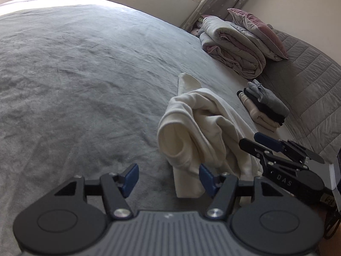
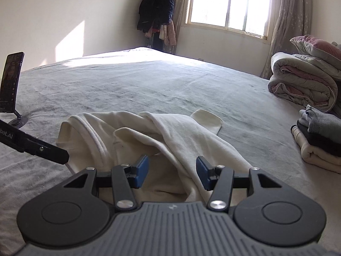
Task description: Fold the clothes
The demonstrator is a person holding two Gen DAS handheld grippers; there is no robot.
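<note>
Bed (image 1: 74, 74) covered in a grey, slightly wrinkled blanket; sunlight falls across its far end.

Cream garment (image 1: 198, 128) lies crumpled in a loose heap on the blanket, near the edge closest to both tools. One sleeve or cuff end (image 2: 207, 120) sticks out flat toward the far side. A ribbed hem or collar band shows on the heap's left side in the right wrist view.

Left tool (image 1: 168, 180): jaws apart, blue pads (image 1: 131, 178) facing each other with bare blanket between them. The right-hand pad sits just at the garment's near edge; whether it touches the cloth I cannot tell. Nothing gripped.

Right tool (image 2: 172, 173): jaws apart, low over the garment, cream cloth visible in the gap between the pads. Pads do not press on the fabric. Nothing gripped. In the left wrist view this tool appears to the right of the heap, just beside it.

Stack of folded clothes (image 1: 264, 106) sits to the right on the bed: cream at the bottom, black in the middle, grey on top. Well apart from the cream garment.

Rolled quilt (image 1: 232, 44) with a pink pillow (image 1: 257, 32) on top lies farther back on the right.

Phone on a stand (image 2: 10, 83) stands upright at the left on the blanket.

Window (image 2: 230, 4) with curtains at the back wall; dark coats (image 2: 156, 6) hang in the corner.
</note>
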